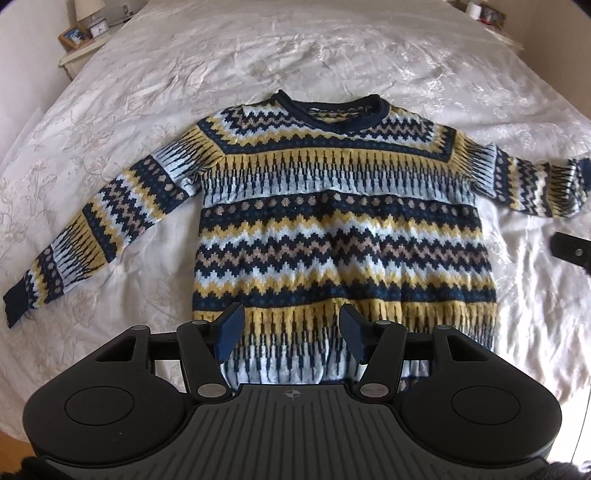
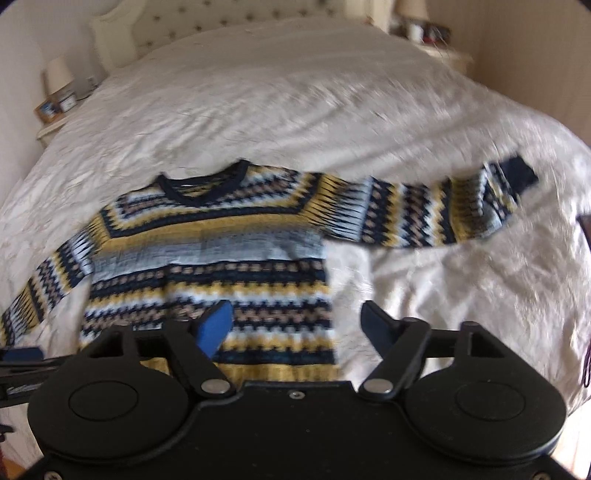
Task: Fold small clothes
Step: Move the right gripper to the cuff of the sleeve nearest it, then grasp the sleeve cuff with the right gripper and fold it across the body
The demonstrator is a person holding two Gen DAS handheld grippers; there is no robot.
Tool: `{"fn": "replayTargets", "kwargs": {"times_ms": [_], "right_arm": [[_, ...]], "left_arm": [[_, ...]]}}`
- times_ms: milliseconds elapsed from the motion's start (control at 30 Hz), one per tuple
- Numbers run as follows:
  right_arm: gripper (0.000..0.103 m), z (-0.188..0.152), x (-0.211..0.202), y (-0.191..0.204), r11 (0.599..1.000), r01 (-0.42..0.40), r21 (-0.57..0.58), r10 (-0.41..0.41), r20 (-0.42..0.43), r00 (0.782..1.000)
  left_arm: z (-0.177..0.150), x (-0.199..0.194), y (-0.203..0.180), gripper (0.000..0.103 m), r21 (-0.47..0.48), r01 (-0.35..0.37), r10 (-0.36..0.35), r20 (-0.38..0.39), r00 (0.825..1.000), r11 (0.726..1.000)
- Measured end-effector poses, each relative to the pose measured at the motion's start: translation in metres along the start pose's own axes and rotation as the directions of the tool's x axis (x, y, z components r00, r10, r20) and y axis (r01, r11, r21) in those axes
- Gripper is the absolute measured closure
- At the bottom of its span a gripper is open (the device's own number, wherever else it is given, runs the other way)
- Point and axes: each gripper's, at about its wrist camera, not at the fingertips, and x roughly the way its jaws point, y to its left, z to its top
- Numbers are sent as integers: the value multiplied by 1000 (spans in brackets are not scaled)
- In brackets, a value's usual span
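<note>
A small knitted sweater (image 1: 343, 229) with navy, yellow, light blue and beige zigzag bands lies flat, front up, on a white bedspread (image 1: 295, 55), both sleeves spread out. My left gripper (image 1: 291, 332) is open and empty, hovering over the sweater's hem. In the right wrist view the sweater (image 2: 210, 254) lies left of centre with its right sleeve (image 2: 436, 214) stretched out to the right. My right gripper (image 2: 299, 328) is open and empty, above the sweater's lower right edge. This view is blurred.
A bedside table with a lamp and a framed picture (image 1: 74, 35) stands at the back left. Another table with small items (image 2: 428, 33) stands at the back right. The tufted headboard (image 2: 207, 18) is behind. Part of the right gripper (image 1: 570, 251) shows at the right.
</note>
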Motion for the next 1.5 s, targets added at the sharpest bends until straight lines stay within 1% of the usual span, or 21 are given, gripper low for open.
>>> {"fn": "replayTargets", "kwargs": {"times_ms": [67,200,300,467,533,567,667,733,767,867,933,967,1000,1033,1100,1167,1233,1300,1367,1433,1500], "right_arm": [[33,10,13,-27,1000,15,19,-15,-12,1000],[33,40,39,-82,995,95,-24,-95,-4,995],[33,74,57,-130,991,134,-26,-134,17,991],[31,130,94,-209,972,235,-17,-235,27,972],[28,143,106,-233,962,273,-18,-273,26,962],[24,153,115,-248,957,291,-15,-291,20,957],[19,173,137,-284,945,326,4,-326,9,945],[13,181,148,-302,938,347,17,-347,3,938],[9,184,152,-308,934,356,18,-356,-1,935],[8,187,171,-325,934,357,9,-357,-19,934],[8,184,180,-333,947,321,11,-320,-51,946],[9,181,185,-337,957,290,21,-288,-78,955],[11,179,189,-340,964,263,31,-258,-99,961],[17,176,191,-342,971,238,40,-232,-113,966],[65,169,190,-344,982,183,50,-177,-108,978],[78,166,181,-346,986,125,107,-112,-120,986],[78,166,166,-348,983,71,169,-57,-85,995],[79,170,138,-340,980,54,189,-48,-33,998],[79,177,102,-327,980,12,199,-21,42,999],[79,186,68,-310,978,-35,205,12,113,993],[79,199,30,-284,980,-71,186,36,189,981]], "left_arm": [[4,1,-6,48,-18,-21,21,-2,1000,1000],[16,2,-24,48,-93,-74,73,-11,997,993],[25,3,-42,48,-133,-100,99,-13,995,986],[40,2,-74,48,-156,-121,123,0,992,980],[45,2,-86,48,-162,-129,131,4,991,978],[47,1,-92,48,-164,-133,136,4,991,978],[50,0,-105,48,-159,-143,146,6,989,977],[51,-1,-111,48,-153,-153,156,6,988,976],[52,-1,-113,48,-153,-159,162,3,987,975],[54,-1,-116,48,-162,-178,180,-4,984,971],[54,-2,-116,48,-166,-191,193,-7,981,967],[55,-2,-115,48,-168,-198,199,-9,980,966],[55,-2,-115,48,-169,-202,203,-11,979,965],[56,-2,-115,48,-170,-206,207,-12,978,964],[56,-2,-114,48,-167,-210,211,-13,977,963],[55,-1,-113,48,-162,-210,210,-14,978,964],[55,0,-110,48,-162,-203,203,-13,979,966],[55,0,-106,48,-163,-192,193,-6,981,968],[55,1,-100,48,-161,-181,184,0,983,970],[54,2,-92,48,-159,-163,166,7,986,974],[53,3,-82,48,-156,-141,145,13,989,978]]}}
